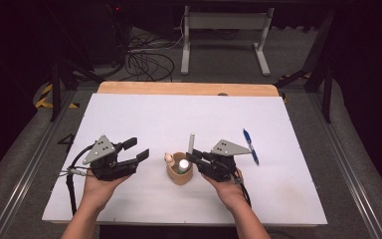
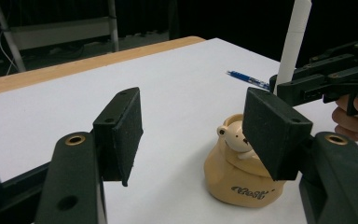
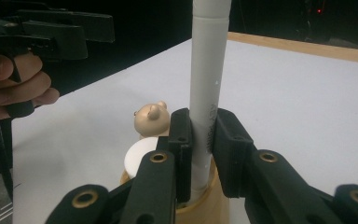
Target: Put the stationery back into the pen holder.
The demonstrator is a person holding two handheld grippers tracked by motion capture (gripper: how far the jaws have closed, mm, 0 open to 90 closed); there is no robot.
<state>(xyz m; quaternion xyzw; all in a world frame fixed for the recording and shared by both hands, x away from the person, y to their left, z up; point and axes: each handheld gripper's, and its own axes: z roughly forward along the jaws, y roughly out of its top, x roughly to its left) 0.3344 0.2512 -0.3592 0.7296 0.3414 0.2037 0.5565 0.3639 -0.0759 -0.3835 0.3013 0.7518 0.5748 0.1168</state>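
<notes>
right hand-held gripper [image 3: 200, 140]: clamped on upright white pen [image 3: 208, 70], tip inside bear-shaped pen holder [image 1: 179, 172] at bench [image 1: 129, 114] centre-near | left hand-held gripper [image 1: 138, 151]: jaws apart, empty, left of holder | blue pen [image 1: 250, 146]: lying right of holder

Light falls from above onto the white surface [image 1: 144, 114], which is bright and evenly lit in the high view, while the floor and room around it sink into near black. Shadows under the tongs and the holder [image 1: 180, 174] are soft and short. In both gripper views the background is dark and slightly grainy. The near black jaws are a little soft, the white pen [image 3: 207, 93] is almost washed out, and the far blue pen [image 2: 248, 80] is blurred.
</notes>
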